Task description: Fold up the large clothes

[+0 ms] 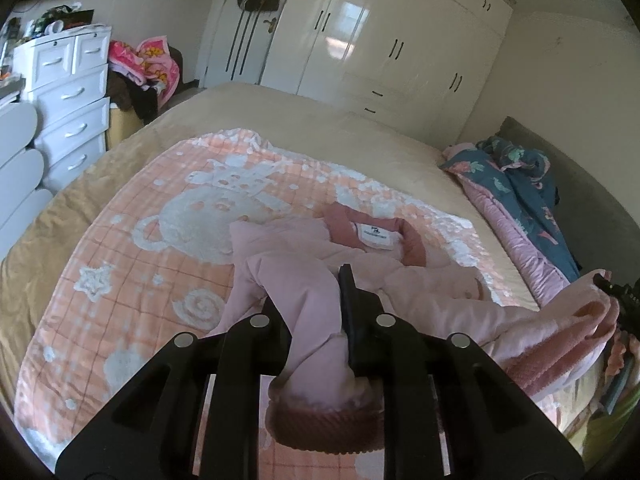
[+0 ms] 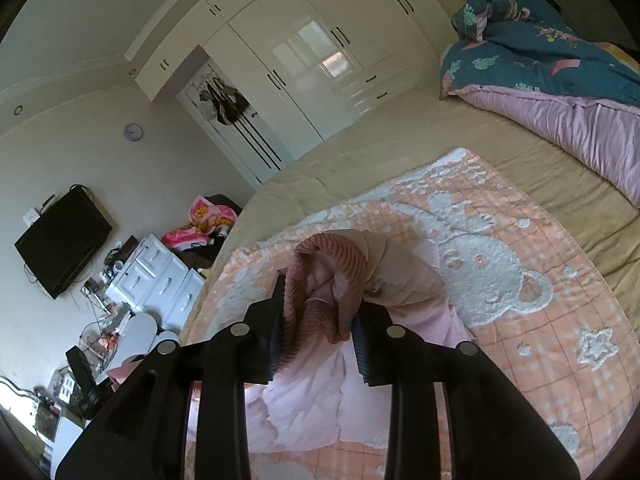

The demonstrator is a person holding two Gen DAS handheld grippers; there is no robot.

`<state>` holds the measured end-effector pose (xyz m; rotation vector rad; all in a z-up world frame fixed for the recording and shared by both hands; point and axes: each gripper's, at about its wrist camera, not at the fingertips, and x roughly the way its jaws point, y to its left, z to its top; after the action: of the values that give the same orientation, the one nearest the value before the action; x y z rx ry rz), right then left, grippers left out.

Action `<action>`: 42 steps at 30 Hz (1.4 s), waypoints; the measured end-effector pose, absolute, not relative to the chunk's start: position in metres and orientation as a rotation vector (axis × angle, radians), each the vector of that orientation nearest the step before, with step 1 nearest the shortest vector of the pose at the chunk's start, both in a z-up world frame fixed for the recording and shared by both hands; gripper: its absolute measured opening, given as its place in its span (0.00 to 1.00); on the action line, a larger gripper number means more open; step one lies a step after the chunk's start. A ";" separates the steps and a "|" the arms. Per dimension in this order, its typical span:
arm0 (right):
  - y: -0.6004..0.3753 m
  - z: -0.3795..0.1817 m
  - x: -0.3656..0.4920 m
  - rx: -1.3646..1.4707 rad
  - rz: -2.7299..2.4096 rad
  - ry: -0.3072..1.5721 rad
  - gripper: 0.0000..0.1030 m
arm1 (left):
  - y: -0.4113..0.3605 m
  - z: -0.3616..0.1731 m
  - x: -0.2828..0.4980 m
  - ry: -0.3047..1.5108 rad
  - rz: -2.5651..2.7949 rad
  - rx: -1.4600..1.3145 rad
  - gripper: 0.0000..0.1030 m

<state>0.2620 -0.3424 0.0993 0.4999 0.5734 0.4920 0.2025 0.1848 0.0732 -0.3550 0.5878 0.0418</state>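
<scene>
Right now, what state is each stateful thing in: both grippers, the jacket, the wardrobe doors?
Left gripper: shut on pink jacket's sleeve.
Right gripper: shut on the other ribbed cuff.
Pink jacket: unfolded, collar flat on the blanket, sleeves lifted.
Wardrobe doors: closed.

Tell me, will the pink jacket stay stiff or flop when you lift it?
Probably flop: the sleeve in the left gripper bends and sags. The jacket looks puffy, so likely light for its size. The ribbed cuff bunches in the right gripper, so it likely won't slip.
</scene>
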 end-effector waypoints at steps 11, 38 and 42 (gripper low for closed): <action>-0.339 0.084 0.297 0.513 0.471 0.632 0.32 | 0.185 0.061 0.228 0.622 0.072 -0.327 0.11; -0.334 0.048 0.345 0.505 0.514 0.675 0.74 | 0.191 0.028 0.270 0.671 0.117 -0.308 0.11; -0.324 0.040 0.342 0.416 0.504 0.682 0.75 | 0.190 0.026 0.273 0.677 0.116 -0.311 0.13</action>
<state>0.3419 -0.3237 0.0401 0.4162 0.6824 0.5037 0.2734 0.1903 0.0261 -0.3115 0.6774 0.1159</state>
